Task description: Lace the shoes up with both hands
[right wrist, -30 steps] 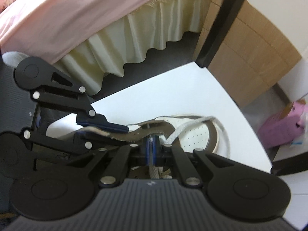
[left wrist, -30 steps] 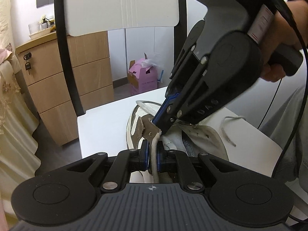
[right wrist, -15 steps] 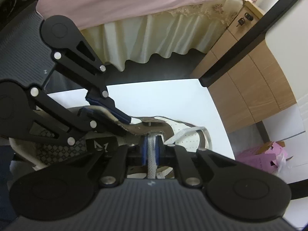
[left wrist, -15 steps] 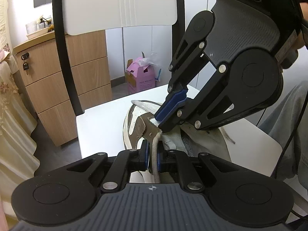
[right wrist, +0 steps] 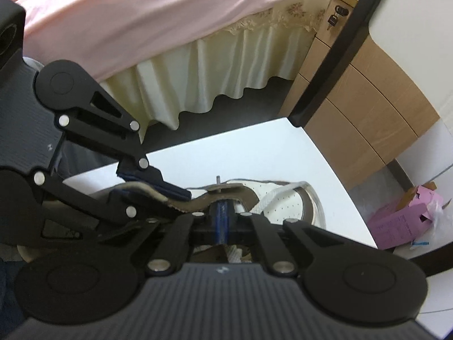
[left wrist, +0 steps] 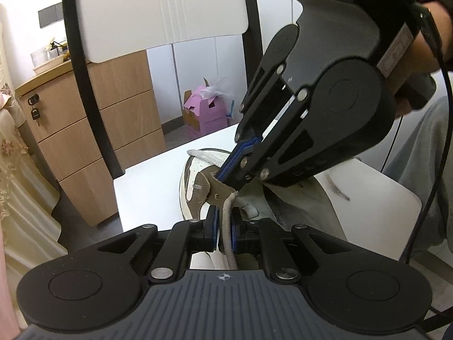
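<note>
Shoe (left wrist: 254, 201) as landmark: it lies on the white chair seat (left wrist: 147, 192), its toe toward the chair back, and every place below is given relative to it.

Left gripper (left wrist: 223, 226) — its jaws are closed on the cream lace (left wrist: 228, 221) just on your side of the shoe's brown eyelet flap (left wrist: 215, 191). The lace runs up between the pads to the flap; from these views you cannot tell whether it already passes through an eyelet there.

Right gripper (right wrist: 222, 212) — it comes down onto the shoe from above and to your right, with its blue-padded tips pressed together at the edge of the flap. They appear to pinch the flap's edge, though the tips hide the exact contact, so treat that as a judgement. A second run of white lace (right wrist: 283, 195) lies loose across the perforated toe.

Risks from here:
- Both grippers meet at one small spot on the shoe. If you pull the lace sideways, the flap may fold or slip free of the right tips, and the eyelet would be lost to view.
- A pull on the lace that is too strong may drag the whole shoe across the seat, since nothing else pins it.
- A slack grip would let the lace slide out of the left pads.
</note>
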Tool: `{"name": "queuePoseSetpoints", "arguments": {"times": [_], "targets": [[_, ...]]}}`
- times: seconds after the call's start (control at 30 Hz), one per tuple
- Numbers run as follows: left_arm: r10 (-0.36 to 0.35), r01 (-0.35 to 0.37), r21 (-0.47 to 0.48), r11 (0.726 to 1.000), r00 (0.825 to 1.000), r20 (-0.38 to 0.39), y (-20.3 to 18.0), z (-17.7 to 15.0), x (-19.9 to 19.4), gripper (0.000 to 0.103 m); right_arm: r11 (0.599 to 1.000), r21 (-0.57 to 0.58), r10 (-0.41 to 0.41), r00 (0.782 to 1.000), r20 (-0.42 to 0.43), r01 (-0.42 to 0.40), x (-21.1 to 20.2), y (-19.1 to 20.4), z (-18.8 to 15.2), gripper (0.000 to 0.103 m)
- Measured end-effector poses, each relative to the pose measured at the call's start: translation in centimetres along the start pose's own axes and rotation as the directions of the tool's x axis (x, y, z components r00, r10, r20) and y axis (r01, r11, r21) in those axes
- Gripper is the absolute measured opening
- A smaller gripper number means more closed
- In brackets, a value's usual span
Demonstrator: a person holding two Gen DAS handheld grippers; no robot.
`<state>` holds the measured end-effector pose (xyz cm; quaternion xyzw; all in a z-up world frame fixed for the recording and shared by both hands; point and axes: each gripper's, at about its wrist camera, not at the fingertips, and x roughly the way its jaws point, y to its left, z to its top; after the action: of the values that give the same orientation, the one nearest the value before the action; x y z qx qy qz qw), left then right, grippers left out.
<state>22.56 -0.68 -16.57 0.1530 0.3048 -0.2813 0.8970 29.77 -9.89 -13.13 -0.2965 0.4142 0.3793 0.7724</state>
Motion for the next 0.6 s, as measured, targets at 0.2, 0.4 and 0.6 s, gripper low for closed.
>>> {"name": "queuePoseSetpoints", "arguments": {"times": [0.2, 0.4, 0.6], "targets": [[0.002, -0.002, 0.012, 1.0, 1.0, -0.005, -0.1, 0.1, 0.1, 0.011, 1.0, -0.007, 0.025, 0.999, -0.021, -0.025, -2.3, -1.4, 0.8, 0.009], [0.012, -0.012, 0.018, 1.0, 1.0, 0.0, -0.4, 0.0, 0.1, 0.011, 0.989, 0.108, 0.098, 0.994, 0.039, -0.102, -2.1, -2.9, 3.3, 0.01], [0.007, -0.007, 0.0, 1.0, 1.0, 0.002, -0.1, -0.1, 0.1, 0.011, 0.988, 0.096, 0.124, 0.991, -0.058, -0.118, 0.9, -2.2, 3.8, 0.011]]}}
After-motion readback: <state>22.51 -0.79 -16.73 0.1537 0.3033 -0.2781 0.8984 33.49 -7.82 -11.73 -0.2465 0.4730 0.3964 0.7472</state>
